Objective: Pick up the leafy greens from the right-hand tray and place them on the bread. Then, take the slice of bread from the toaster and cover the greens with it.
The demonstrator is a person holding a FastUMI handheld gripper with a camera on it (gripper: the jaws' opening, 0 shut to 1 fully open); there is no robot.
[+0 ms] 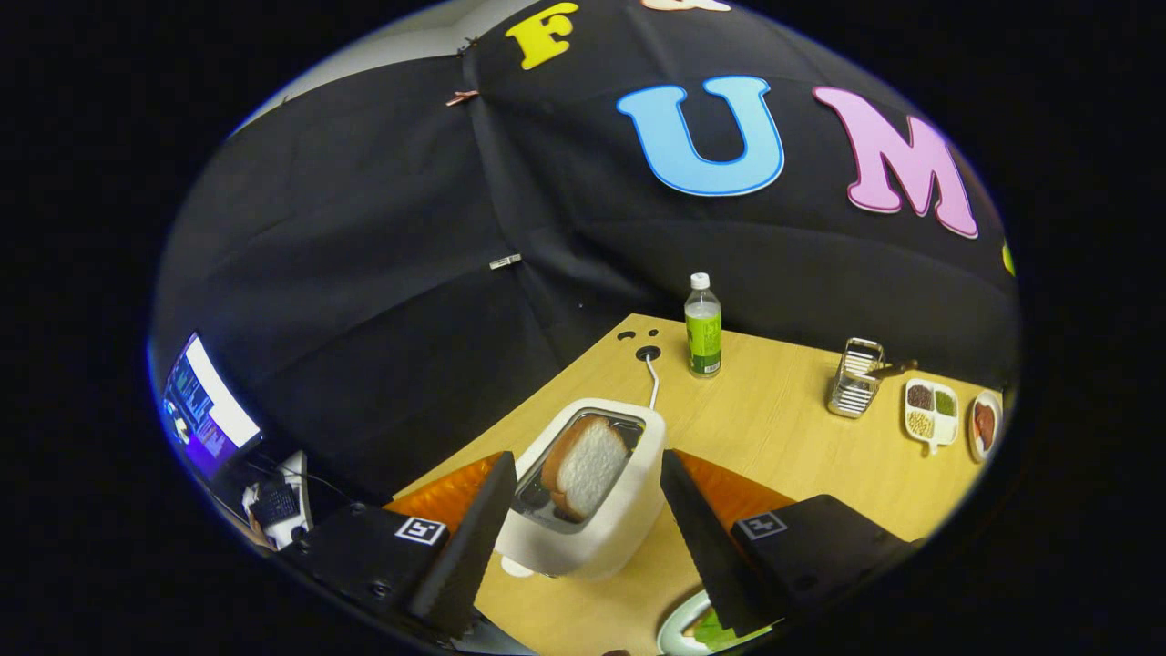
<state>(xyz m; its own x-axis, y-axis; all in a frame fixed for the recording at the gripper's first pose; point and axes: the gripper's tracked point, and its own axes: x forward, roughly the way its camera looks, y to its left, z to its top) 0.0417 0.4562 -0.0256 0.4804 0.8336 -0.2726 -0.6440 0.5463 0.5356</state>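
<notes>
Gripper point(583, 519) spread wide, holding nothing, fingers flanking toaster point(592, 497) without touching. One toaster on wooden table point(783, 428), one bread slice point(588, 465) upright in its slot, between and just ahead of fingertips. One orange mat point(446, 497) behind toaster. One plate point(679, 629) with leafy greens point(715, 631) just right of toaster, beneath right finger. Beyond toaster: one bottle point(703, 326), one wire rack point(856, 377), one divided dish point(931, 412), one small plate point(985, 425).
</notes>
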